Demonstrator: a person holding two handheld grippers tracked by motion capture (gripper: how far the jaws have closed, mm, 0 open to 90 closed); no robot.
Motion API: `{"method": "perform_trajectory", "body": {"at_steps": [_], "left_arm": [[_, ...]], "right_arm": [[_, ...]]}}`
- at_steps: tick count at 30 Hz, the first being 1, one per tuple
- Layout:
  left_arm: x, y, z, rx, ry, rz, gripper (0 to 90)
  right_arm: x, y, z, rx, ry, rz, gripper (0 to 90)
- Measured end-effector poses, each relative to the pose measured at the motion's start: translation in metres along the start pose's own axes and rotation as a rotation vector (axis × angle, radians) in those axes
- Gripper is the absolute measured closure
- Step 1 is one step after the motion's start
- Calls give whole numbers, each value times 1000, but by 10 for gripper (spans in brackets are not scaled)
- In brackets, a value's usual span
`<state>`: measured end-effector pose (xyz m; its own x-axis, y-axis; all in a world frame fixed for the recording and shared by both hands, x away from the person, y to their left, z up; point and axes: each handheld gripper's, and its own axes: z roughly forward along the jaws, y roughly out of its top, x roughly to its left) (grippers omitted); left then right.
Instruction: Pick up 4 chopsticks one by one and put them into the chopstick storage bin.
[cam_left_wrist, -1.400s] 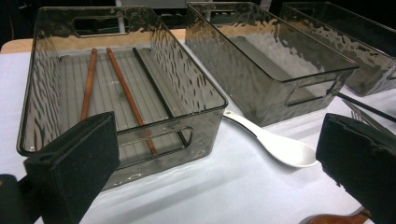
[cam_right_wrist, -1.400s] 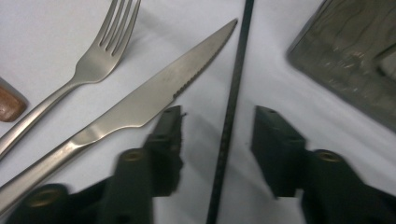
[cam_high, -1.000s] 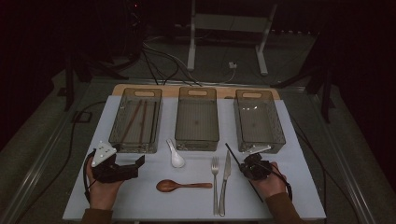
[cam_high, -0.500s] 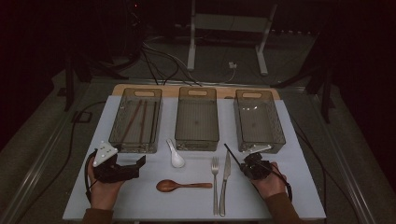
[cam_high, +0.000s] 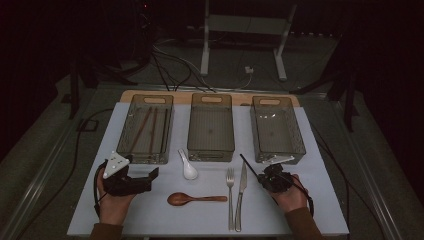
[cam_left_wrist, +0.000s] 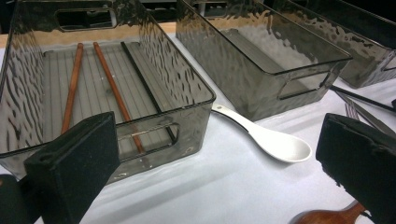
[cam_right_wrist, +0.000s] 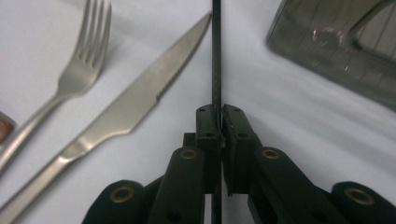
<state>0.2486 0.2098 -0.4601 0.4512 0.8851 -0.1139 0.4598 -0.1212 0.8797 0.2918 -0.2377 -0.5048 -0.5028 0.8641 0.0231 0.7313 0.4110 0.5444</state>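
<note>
My right gripper (cam_high: 265, 176) (cam_right_wrist: 219, 112) rests near the table's front right, shut on a thin black chopstick (cam_high: 248, 164) (cam_right_wrist: 216, 56) that points away toward the middle bin. A steel knife (cam_high: 241, 190) (cam_right_wrist: 140, 102) and fork (cam_high: 230, 192) (cam_right_wrist: 79, 70) lie just left of it. At the front left, my left gripper (cam_high: 150, 176) (cam_left_wrist: 215, 140) stands open with nothing between its jaws. It faces the left bin (cam_high: 131, 131) (cam_left_wrist: 187, 84), which holds two brown chopsticks (cam_left_wrist: 112, 88) and a black one (cam_left_wrist: 140, 70). A white spoon (cam_high: 189, 167) (cam_left_wrist: 271, 140) lies beyond the open jaws.
A wooden spoon (cam_high: 195, 199) (cam_left_wrist: 327, 217) lies at the front centre. The middle bin (cam_high: 211, 145) (cam_left_wrist: 261, 70) and right bin (cam_high: 277, 150) (cam_right_wrist: 336, 51) stand in a row at the back of the white mat (cam_high: 165, 220). Cables and a stand cross the floor beyond.
</note>
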Motion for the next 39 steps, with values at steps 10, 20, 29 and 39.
{"method": "perform_trajectory", "body": {"at_steps": [10,20,29,39], "left_arm": [[0,0,1,1,-2,-1,6],[-1,-1,1,3,-4,-2,6],[-2,-1,2,6,-12,-2,6],[-6,1,5,7,-36,-7,7]], "right_arm": [[-1,4,8,-19,-42,-15,724],[-3,16,17,-25,-23,-11,802],[-10,18,17,-8,17,30,866],[-4,16,-6,-120,8,31,866]]}}
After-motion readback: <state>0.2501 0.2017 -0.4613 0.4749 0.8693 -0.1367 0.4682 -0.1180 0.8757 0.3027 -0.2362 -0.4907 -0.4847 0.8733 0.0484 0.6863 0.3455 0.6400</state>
